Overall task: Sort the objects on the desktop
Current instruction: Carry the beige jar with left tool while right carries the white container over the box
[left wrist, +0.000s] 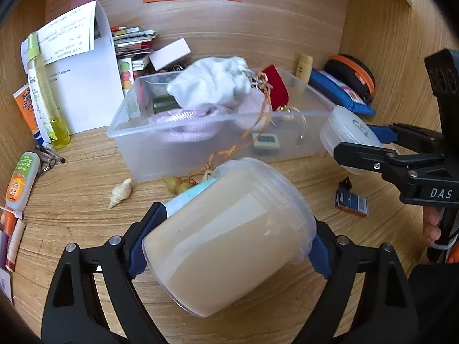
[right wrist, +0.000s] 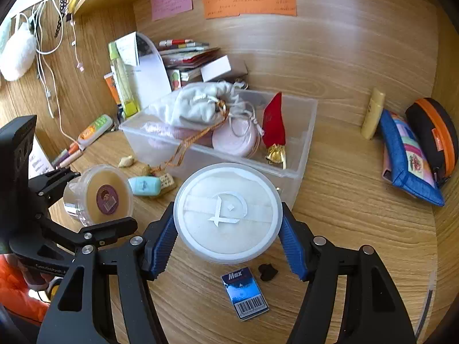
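My left gripper [left wrist: 229, 246] is shut on a clear round jar of tan cream [left wrist: 229, 238], held tilted above the desk; the same jar [right wrist: 99, 196] shows at the left in the right wrist view, its lid facing the camera. My right gripper [right wrist: 228, 235] is shut on a round white powder-puff case [right wrist: 228, 212] with a ribbon on its lid, also lifted off the desk. In the left wrist view that case [left wrist: 348, 136] hangs at the right, near the clear plastic bin's [left wrist: 160, 157] right end. The bin [right wrist: 298, 154] holds a white pouch [right wrist: 198, 106], pink items and a red pouch [right wrist: 274, 123].
On the wooden desk lie a blue staples box [right wrist: 245, 293], a black clip [right wrist: 268, 271], a shell [left wrist: 120, 193], a light-blue eraser [right wrist: 145, 186] and a corded charm. Bottles, papers and tubes stand at the left; a blue pouch [right wrist: 410, 160] and orange-black case [right wrist: 433, 137] at the right.
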Available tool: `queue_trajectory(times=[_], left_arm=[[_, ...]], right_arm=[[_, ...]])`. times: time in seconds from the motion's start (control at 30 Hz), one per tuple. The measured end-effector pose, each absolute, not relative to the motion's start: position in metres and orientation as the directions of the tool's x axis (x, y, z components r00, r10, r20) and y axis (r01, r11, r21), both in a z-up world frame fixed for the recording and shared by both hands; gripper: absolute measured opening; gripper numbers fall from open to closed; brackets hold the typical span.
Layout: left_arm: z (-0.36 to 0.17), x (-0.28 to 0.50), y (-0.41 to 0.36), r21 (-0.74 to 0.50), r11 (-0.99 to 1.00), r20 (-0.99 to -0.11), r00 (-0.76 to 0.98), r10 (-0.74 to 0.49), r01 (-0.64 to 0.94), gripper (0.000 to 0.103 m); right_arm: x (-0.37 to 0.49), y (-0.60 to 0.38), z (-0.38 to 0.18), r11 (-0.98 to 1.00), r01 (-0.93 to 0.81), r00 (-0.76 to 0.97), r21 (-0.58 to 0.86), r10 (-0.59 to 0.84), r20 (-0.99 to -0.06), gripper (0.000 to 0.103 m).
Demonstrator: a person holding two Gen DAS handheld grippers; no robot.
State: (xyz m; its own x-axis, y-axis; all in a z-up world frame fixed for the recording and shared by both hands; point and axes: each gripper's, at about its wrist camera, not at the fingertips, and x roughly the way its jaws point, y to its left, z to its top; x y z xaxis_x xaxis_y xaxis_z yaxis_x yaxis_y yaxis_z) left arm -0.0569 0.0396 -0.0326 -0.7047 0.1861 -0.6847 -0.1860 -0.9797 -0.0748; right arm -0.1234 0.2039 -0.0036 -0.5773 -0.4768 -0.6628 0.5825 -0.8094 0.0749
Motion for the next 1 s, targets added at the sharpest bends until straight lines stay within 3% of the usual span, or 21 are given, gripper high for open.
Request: queue_trajectory(times=[0.77,1.0], left_arm=[[0.025,-0.081,-0.009,-0.162,-0.964,-0.575,-0.774,0.265,-0.210,0.089],[0.025,-0.106,-0.018,-0.175,-0.962,-0.582,-0.767,0.271,-0.207,0.089]], right_arm=[[-0.131,0.191,0.033,-0.824,0.565,-0.647,0.045,-0.476,-0.596,0.062],[-0.150,0.186,0.031,-0.827,0.559,-0.641,0.063,-0.479,-0.601,0.062]])
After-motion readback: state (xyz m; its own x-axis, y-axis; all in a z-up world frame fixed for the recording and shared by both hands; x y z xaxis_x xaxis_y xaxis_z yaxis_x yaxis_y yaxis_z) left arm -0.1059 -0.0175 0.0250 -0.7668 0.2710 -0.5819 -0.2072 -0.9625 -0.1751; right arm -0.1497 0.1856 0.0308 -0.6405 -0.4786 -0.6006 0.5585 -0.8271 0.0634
